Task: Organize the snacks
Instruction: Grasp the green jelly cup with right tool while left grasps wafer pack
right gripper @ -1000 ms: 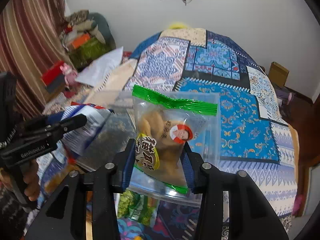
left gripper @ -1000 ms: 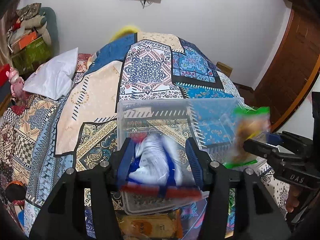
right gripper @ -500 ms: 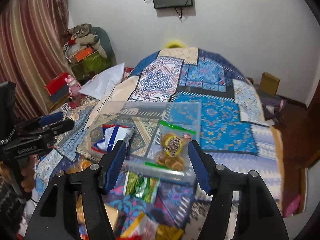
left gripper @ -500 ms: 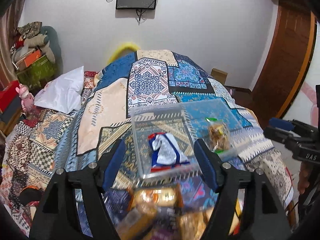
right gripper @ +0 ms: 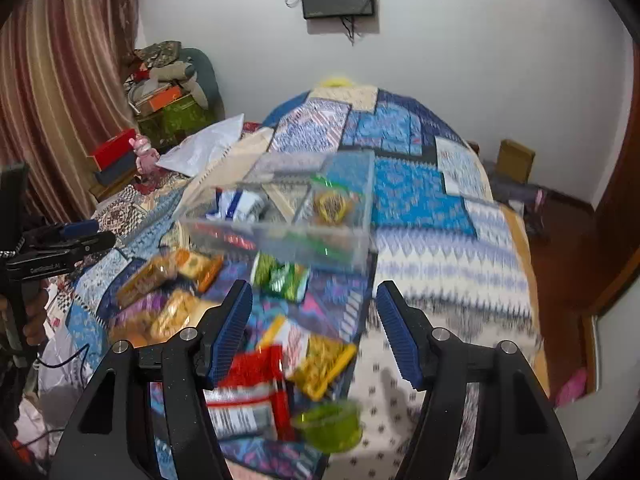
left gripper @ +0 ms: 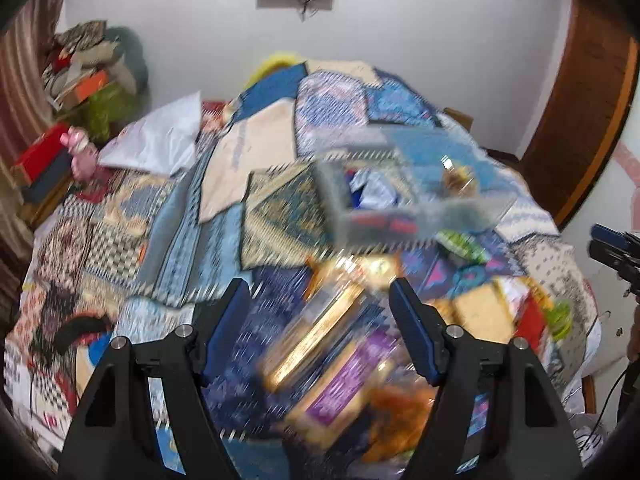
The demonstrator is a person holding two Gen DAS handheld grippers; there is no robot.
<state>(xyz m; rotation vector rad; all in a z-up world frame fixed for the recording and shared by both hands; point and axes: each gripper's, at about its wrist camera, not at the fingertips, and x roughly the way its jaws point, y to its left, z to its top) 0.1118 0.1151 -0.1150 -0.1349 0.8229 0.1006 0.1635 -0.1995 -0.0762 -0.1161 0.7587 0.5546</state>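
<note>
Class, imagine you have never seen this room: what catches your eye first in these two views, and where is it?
First, the clear plastic bin mid-bed, holding a blue-and-white packet and a green-edged bag of snacks. Next, the bright heap of snack packets on the patchwork quilt nearer the cameras. Both open grippers, left gripper and right gripper, frame it, holding nothing.

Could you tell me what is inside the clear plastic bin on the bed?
The clear plastic bin holds a blue-and-white snack packet and a green-sealed bag of golden snacks; blur hides anything beneath them.
</note>
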